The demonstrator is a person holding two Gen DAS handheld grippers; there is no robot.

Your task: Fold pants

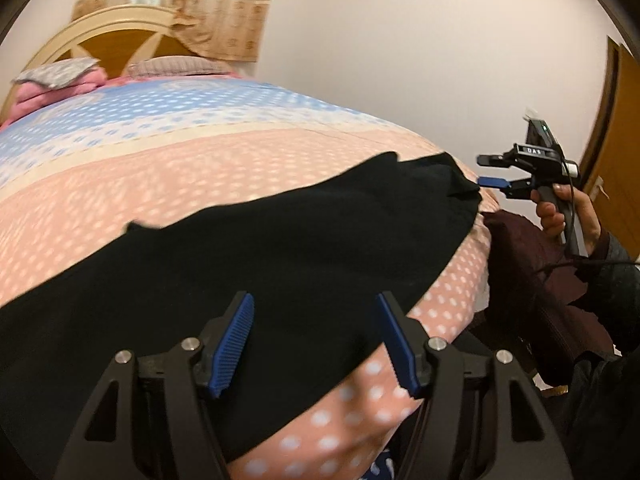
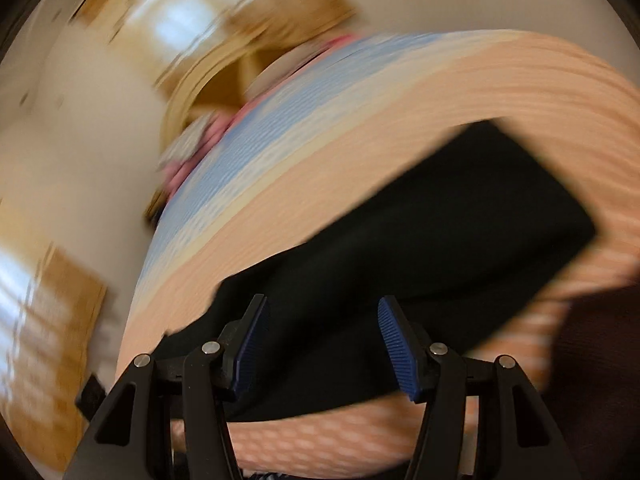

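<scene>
Black trousers (image 1: 256, 248), a matte, soft knit, lie flat as a long dark band across the near edge of a polka-dot bedspread (image 1: 200, 160) in peach and blue. Left gripper (image 1: 316, 340) hovers over the fabric, its ribbed blue pads apart, nothing between them. Right gripper (image 1: 490, 170), jaws parted and empty, sits just beside the far end; its own view is motion-blurred, so contact is uncertain. Pinch matching corners before lifting, keeping edges aligned.

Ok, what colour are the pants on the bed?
Black pants, plain, with no visible pattern; clearest in the left wrist view.
</scene>
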